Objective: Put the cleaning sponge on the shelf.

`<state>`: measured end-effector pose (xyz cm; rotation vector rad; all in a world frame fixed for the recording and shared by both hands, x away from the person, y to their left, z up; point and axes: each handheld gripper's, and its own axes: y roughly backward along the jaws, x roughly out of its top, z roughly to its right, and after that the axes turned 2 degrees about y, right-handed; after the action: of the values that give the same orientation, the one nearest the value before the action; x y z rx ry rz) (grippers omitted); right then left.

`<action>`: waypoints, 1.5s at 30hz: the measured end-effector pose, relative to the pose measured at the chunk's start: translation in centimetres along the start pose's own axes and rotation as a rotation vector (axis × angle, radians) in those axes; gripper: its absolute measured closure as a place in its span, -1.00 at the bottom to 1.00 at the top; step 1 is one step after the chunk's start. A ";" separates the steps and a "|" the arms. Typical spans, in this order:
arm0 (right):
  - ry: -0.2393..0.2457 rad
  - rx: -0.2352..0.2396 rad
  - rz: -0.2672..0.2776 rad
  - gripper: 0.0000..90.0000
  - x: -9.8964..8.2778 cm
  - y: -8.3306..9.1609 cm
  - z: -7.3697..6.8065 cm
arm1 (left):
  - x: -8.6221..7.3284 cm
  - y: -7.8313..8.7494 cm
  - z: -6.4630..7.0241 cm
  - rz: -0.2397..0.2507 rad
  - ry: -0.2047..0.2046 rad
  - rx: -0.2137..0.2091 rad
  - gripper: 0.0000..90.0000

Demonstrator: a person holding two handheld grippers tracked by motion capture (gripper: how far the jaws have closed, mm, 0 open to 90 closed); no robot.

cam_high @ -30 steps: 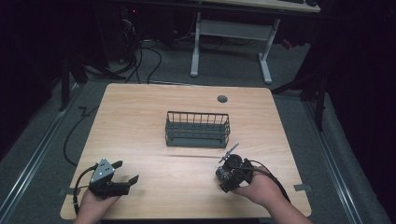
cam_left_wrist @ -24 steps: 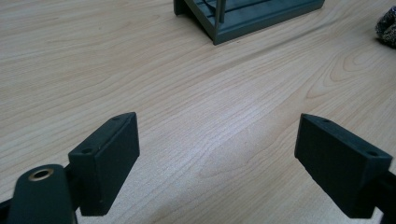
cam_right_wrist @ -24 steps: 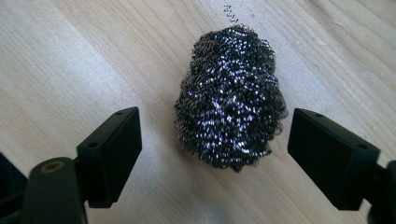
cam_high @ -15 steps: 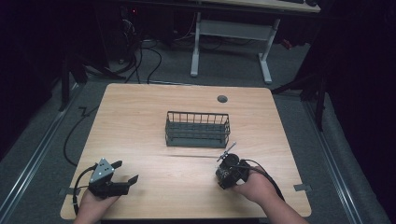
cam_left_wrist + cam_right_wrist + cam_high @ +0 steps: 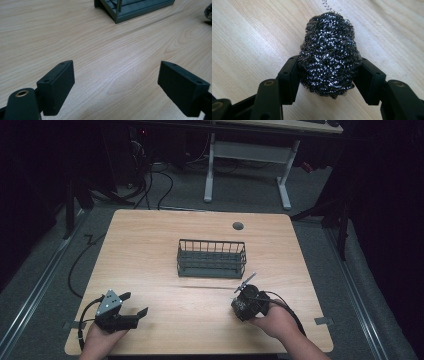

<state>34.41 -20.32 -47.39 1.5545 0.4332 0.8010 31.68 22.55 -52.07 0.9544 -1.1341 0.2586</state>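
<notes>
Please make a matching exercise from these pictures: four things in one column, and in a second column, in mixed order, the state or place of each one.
Things
1. left gripper
2. right gripper
3. dark wire basket
4. shiny steel wool scouring ball

States or places
A. stands near the middle of the light wooden table
B. squeezed between two black jaws
C. jaws wide apart, nothing between them
D. shut on a scouring ball

Pairs: 1-C, 2-D, 3-A, 4-B
</notes>
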 end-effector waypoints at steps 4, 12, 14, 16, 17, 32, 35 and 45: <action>0.003 -0.011 0.010 -0.06 0.1 1.1 0.3 | 0.0 0.0 0.0 0.000 0.001 0.000 -0.68; 0.013 -0.020 0.013 -0.06 0.2 2.0 0.6 | 0.0 0.0 0.1 0.002 0.003 0.000 -0.68; 0.003 -0.018 0.015 -0.06 0.3 2.1 0.5 | 0.0 0.1 0.1 0.004 0.002 -0.001 -0.68; 0.003 -0.018 0.016 -0.06 0.3 2.1 0.6 | 0.0 0.0 0.0 0.002 0.005 0.000 -0.68; 0.001 -0.018 0.016 -0.06 0.3 2.1 0.6 | 0.0 0.0 0.0 0.002 0.005 0.000 -0.68; -0.033 0.001 0.021 -0.05 0.5 2.5 1.1 | -0.1 0.0 0.1 0.002 0.005 -0.002 -0.68; -0.025 0.010 0.022 -0.05 0.7 2.5 1.3 | -0.1 0.0 0.1 -0.003 0.006 -0.005 -0.68; -0.026 0.012 0.013 -0.05 1.0 3.0 1.6 | -0.1 0.1 0.0 0.005 0.012 -0.002 -0.68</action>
<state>35.65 -21.25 -44.27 1.5791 0.4098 0.7885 31.55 22.62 -52.09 0.9477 -1.1261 0.2671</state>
